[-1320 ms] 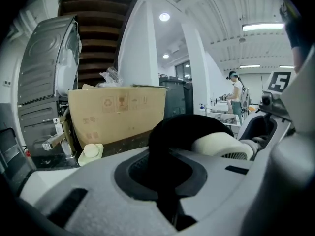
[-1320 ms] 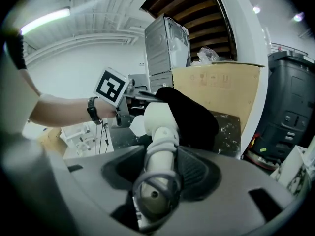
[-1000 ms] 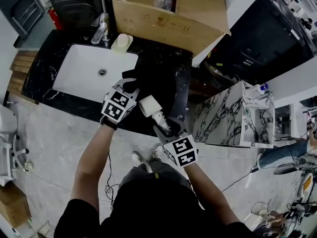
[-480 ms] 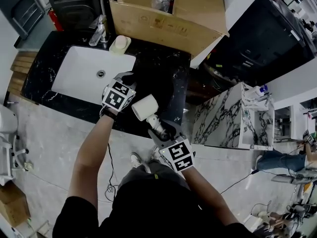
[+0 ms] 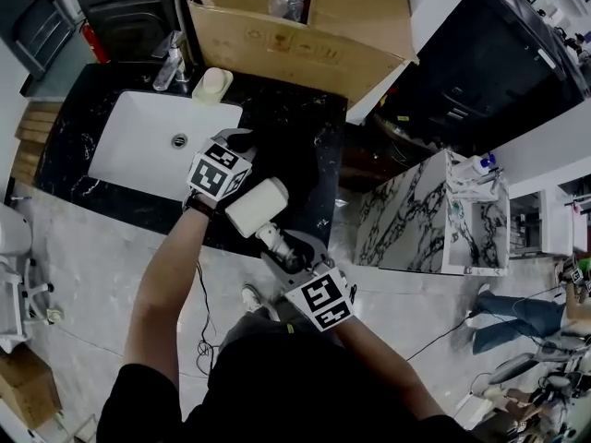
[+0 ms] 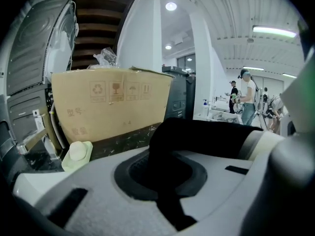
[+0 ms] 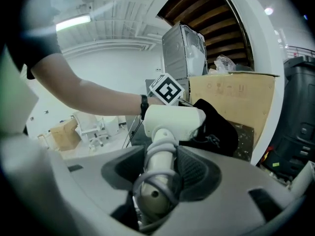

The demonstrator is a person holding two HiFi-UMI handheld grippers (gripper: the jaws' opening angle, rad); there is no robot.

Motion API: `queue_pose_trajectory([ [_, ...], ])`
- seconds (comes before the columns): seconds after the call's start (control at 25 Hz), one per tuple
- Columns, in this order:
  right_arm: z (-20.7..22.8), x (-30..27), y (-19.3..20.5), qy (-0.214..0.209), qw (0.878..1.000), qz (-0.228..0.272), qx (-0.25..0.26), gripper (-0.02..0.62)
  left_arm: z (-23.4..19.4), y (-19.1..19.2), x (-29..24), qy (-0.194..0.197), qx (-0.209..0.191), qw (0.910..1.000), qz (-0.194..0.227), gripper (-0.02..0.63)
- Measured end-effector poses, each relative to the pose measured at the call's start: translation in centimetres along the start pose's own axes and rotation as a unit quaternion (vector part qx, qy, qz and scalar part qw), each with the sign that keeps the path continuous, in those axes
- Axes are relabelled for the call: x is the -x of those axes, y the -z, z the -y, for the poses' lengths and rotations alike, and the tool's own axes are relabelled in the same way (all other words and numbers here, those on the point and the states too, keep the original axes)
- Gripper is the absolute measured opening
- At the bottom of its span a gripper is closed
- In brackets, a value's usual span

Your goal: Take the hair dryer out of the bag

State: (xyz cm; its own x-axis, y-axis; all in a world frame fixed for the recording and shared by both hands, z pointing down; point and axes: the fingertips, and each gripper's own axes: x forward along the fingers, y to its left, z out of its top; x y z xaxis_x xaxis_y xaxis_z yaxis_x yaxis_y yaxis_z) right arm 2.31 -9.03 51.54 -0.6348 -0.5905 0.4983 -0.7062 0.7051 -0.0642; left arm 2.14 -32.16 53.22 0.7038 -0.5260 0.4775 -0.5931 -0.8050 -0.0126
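A white hair dryer [image 5: 257,208] hangs over the counter's front edge, with my right gripper [image 5: 283,251] shut on its handle [image 7: 158,157]; a cord loops round the handle's butt. In the right gripper view the dryer's head [image 7: 172,120] is bare, and the black bag [image 7: 217,128] hangs just beyond its far end. My left gripper [image 5: 238,149] is shut on a fold of that bag [image 6: 197,140] and holds it above the black counter. The bag's mouth is hidden, and against the dark counter the head view hardly shows the bag.
A white sink basin [image 5: 138,146] is set in the black marbled counter [image 5: 309,146], with a faucet [image 5: 169,59] and a pale soap dish [image 5: 211,83] behind it. A big cardboard box [image 5: 295,40] stands at the back. A marble-patterned cabinet [image 5: 416,215] stands at the right.
The left gripper has drawn the bag farther away over the counter. The right gripper has pulled the dryer slightly nearer to me, so the two have come apart.
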Motion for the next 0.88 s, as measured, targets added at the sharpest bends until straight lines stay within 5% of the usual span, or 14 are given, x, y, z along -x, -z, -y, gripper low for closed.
queue_pose_trajectory([
  [0.56, 4.6, 4.4, -1.9, 0.049, 0.994, 0.061, -0.075, 0.212, 6.1, 3.2, 5.7, 0.078, -0.027, 0.9965, -0.005, 0.035],
  [0.72, 5.5, 5.1, -1.6, 0.064, 0.991, 0.067, -0.095, 0.212, 9.3, 7.5, 6.6, 0.109, -0.086, 0.9867, -0.083, 0.037],
  [0.88, 5.8, 5.5, -1.4, 0.071, 0.99, 0.069, -0.1, 0.212, 11.3, 12.6, 6.3, 0.13, -0.115, 0.974, -0.146, 0.19],
])
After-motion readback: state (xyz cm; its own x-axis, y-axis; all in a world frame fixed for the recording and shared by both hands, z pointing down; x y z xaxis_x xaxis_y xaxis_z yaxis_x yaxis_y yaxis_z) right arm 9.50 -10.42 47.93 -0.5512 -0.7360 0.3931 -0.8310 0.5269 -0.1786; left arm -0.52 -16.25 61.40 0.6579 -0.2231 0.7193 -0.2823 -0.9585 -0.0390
